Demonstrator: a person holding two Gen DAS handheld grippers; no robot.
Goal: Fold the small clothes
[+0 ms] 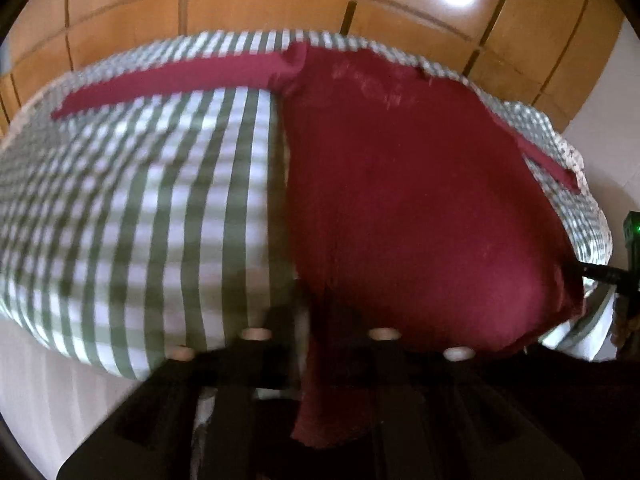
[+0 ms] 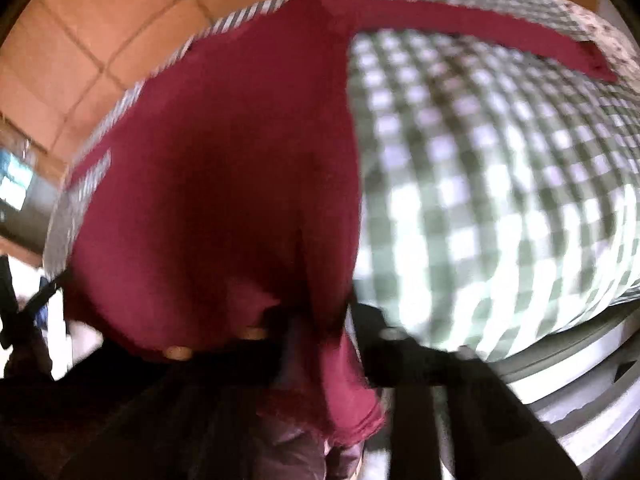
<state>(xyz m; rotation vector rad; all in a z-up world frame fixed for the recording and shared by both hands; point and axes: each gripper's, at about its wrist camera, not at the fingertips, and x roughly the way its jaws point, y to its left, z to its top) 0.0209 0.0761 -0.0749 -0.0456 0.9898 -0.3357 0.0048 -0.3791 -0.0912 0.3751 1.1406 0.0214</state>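
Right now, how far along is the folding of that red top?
Done: the dark red garment lies spread on the green checked cloth, one sleeve stretched out sideways. In hand: its near hem hangs between the fingers of both grippers, left and right. Left: no fold shows yet; sleeves and body remain.

A green-and-white checked cloth (image 1: 132, 200) covers the surface, with orange-brown floor tiles (image 1: 260, 12) beyond its far edge.

Maroon garment (image 2: 208, 184) draped over checked cloth (image 2: 500, 184), its hem between right gripper (image 2: 320, 340) fingers
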